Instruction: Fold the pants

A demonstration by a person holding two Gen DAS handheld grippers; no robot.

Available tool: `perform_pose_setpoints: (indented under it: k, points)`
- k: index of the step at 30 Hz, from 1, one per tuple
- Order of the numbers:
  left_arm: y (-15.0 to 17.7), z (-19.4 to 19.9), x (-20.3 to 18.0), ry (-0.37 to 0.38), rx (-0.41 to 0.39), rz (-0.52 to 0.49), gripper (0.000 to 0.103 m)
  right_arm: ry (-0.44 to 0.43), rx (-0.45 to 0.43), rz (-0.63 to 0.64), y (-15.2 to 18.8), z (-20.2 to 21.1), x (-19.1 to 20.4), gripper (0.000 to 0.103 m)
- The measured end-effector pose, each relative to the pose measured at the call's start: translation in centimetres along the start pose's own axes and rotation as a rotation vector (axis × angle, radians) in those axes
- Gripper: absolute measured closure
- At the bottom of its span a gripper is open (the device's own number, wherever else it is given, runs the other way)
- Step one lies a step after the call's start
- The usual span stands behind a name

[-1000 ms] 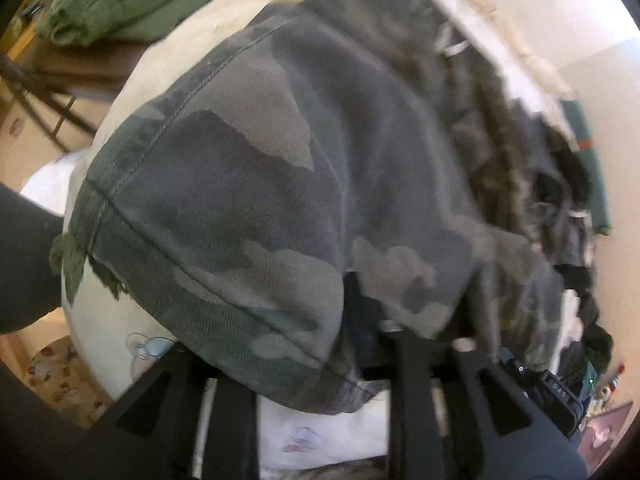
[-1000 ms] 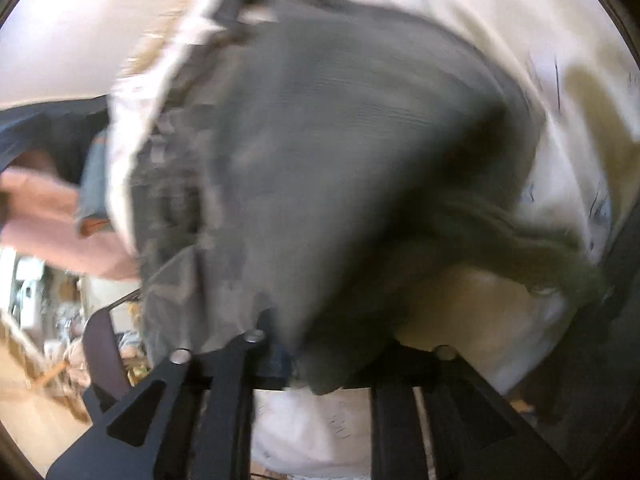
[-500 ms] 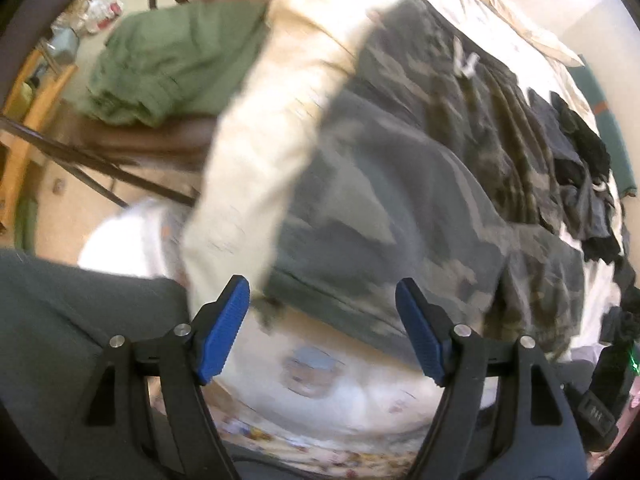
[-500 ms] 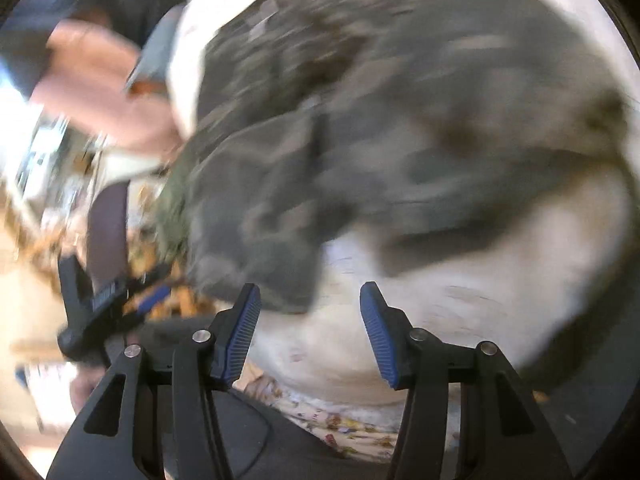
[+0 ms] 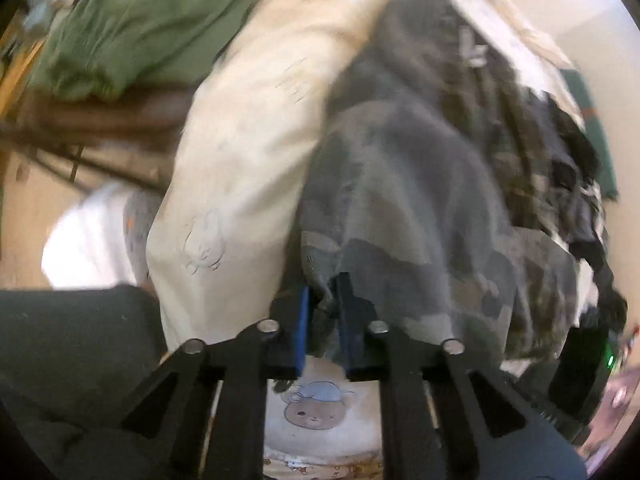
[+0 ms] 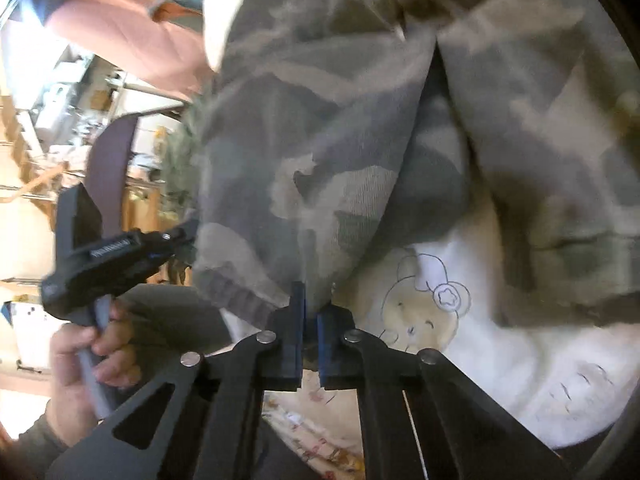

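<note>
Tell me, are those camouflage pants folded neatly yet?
Not yet: the camouflage pants lie rumpled on the bed sheet, hem pinched.

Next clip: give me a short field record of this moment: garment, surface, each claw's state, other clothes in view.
garment: camouflage pants, spread on the bed, hem edge toward the cameras
surface: cream bedsheet with cartoon bear prints
left claw: just closed, pinching the pants' hem edge
right claw: just closed, pinching pants fabric
left hand: seen in the right wrist view, gripping its tool's handle
other clothes: green garment on a chair beside the bed; dark clothes pile beyond the pants
</note>
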State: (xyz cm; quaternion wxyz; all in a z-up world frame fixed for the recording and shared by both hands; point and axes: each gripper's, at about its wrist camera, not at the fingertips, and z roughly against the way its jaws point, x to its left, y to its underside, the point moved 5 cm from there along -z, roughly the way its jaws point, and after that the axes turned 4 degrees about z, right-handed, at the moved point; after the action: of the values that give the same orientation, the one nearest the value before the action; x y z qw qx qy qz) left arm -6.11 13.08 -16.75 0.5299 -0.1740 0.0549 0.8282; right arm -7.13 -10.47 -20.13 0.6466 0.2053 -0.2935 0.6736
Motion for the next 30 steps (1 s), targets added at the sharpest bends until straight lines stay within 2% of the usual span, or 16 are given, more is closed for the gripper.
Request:
perform_pose_setpoints:
  k: [5, 7, 9, 13, 16, 18, 21, 23, 25, 27, 28, 29, 30]
  points:
    - [-0.1, 5.8, -3.3, 0.071, -0.077, -0.119, 0.098, -0.076, -0.085, 0.047, -1.6, 5.4, 2.4, 0.099]
    - [-0.8, 7.8, -4.6, 0.109, -0.107, -0.144, 0.098, -0.111, -0.141, 0.069, -3.6, 7.7, 3.8, 0.099]
    - [-2.4, 9.5, -5.8, 0.143, -0.14, -0.144, 0.098, -0.123, -0.186, 0.084, -5.0, 9.6, 4.4, 0.1]
    - [-8.0, 10.9, -9.2, 0.169, -0.236, -0.156, 0.098, -0.111, -0.276, 0.096, -11.4, 11.6, 4.5, 0.1]
    - [-12.2, 9.6, -10.6, 0.154, -0.273, -0.138, 0.098, -0.095, -0.276, 0.068, -16.8, 10.7, 3.4, 0.1]
    - [-15.0, 7.5, -11.3, 0.135, -0.284, -0.145, 0.097, -0.041, -0.276, 0.067, -20.7, 9.0, 2.3, 0.099]
    - [-18.3, 3.5, -11.6, 0.12, -0.252, -0.107, 0.097, -0.012, -0.255, 0.009, -24.4, 6.6, -0.4, 0.099]
    - [-19.7, 1.1, -11.8, 0.13, -0.232, -0.087, 0.097, 0.008, -0.238, -0.035, -26.0, 5.0, -2.2, 0.094]
    - [-21.2, -0.8, -11.7, 0.116, -0.25, -0.096, 0.094, 0.041, -0.227, -0.074, -27.4, 3.4, -4.1, 0.095]
    - [-21.9, -1.9, -11.4, 0.14, -0.239, -0.079, 0.094, 0.049, -0.215, -0.103, -28.4, 2.2, -5.6, 0.093]
    - [-22.6, -2.7, -11.1, 0.139, -0.225, -0.063, 0.09, 0.062, -0.21, -0.107, -28.8, 1.8, -6.0, 0.091]
    - [-22.8, -3.0, -11.0, 0.122, -0.219, -0.054, 0.078, 0.072, -0.203, -0.105, -29.1, 1.6, -6.3, 0.084]
    - [-23.3, -3.3, -10.7, 0.082, -0.224, -0.051, 0.071, 0.072, -0.199, -0.102, -29.3, 1.5, -6.5, 0.071]
